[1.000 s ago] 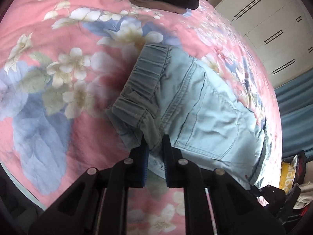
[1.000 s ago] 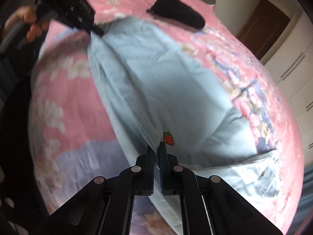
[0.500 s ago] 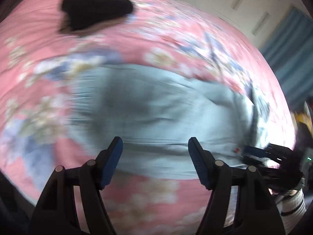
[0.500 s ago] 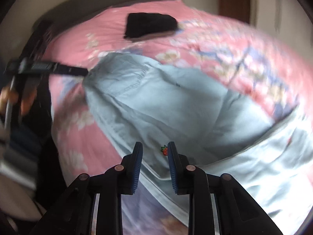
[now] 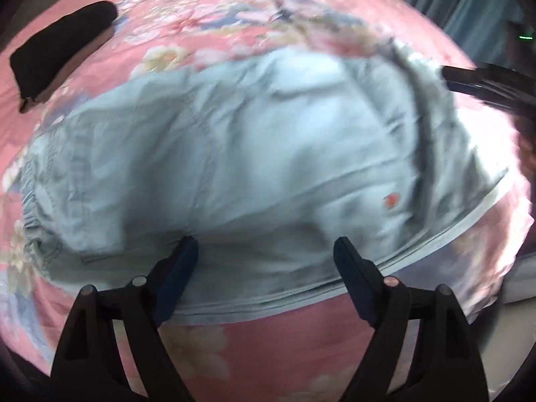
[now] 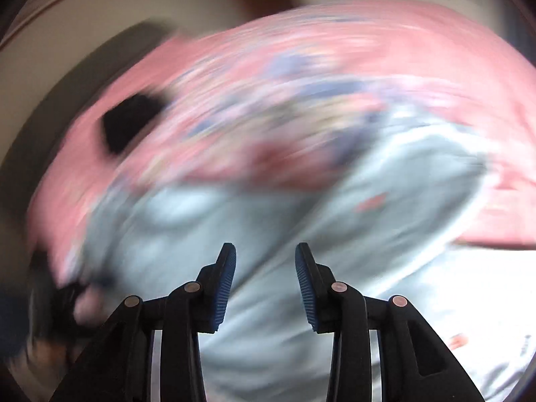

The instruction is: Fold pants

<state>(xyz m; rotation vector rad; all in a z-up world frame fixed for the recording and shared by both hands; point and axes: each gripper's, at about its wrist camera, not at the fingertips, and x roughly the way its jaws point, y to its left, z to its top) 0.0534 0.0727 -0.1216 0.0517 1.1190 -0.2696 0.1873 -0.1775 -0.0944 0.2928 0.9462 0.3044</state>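
Light blue denim pants (image 5: pixel 254 167) lie folded lengthwise on the pink floral bedspread (image 5: pixel 268 361), waistband at the left, a small red mark (image 5: pixel 391 200) near the right. My left gripper (image 5: pixel 264 251) is open and empty, just above the pants' near edge. My right gripper (image 6: pixel 265 258) is open and empty above the pants (image 6: pixel 268 234); that view is motion-blurred. The right gripper also shows as a dark blurred shape at the right edge of the left wrist view (image 5: pixel 485 80).
A folded black garment (image 5: pixel 60 50) lies on the bed at the far left; it also shows in the right wrist view (image 6: pixel 129 124). Blue curtains (image 5: pixel 469 3) hang at the far right. The bed's near edge runs below the grippers.
Both grippers have let go of the pants and opened wide. The pants now lie flat on the bed. Both cameras have swung, the right one fast.
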